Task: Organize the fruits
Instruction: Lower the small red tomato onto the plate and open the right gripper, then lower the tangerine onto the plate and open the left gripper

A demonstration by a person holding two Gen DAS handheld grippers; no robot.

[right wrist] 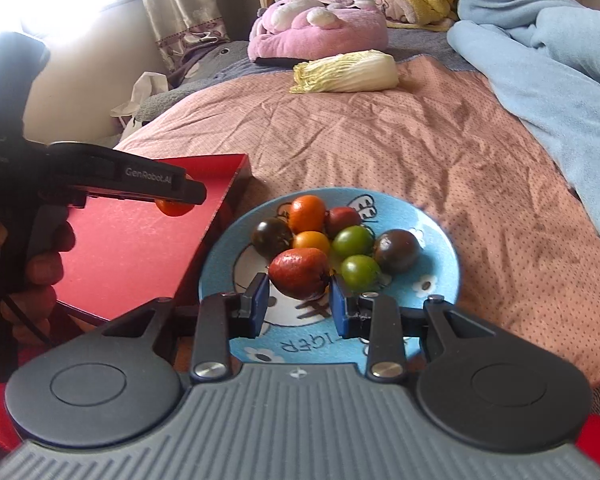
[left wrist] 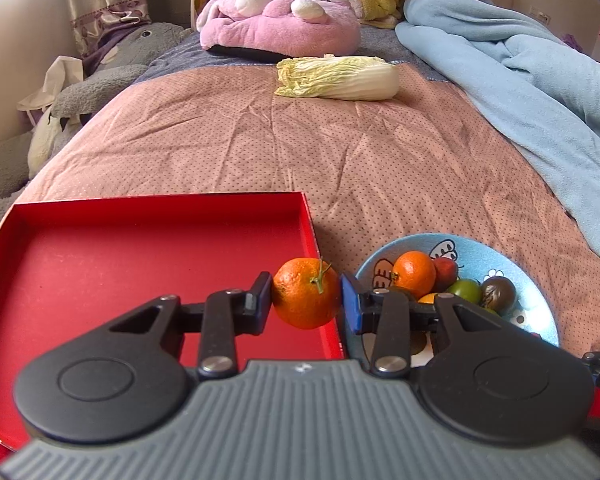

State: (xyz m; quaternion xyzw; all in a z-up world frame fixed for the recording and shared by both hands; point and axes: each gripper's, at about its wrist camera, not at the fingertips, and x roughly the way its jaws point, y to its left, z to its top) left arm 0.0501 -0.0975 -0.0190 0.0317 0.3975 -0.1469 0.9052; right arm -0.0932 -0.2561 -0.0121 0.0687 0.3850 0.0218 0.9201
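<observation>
Currently left gripper clamps mandarin above red tray edge; right gripper grips reddish fruit. Carry each inside tray, lower before releasing.

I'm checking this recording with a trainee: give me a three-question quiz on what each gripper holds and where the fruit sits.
1. True or false: the left gripper is shut on a mandarin.
2. What does the right gripper grip? A) a green tomato B) a reddish-brown fruit C) the cabbage
3. Fill in: the red tray lies to the ____ of the blue plate in both views.

Key: 1 true; 2 B; 3 left.
</observation>
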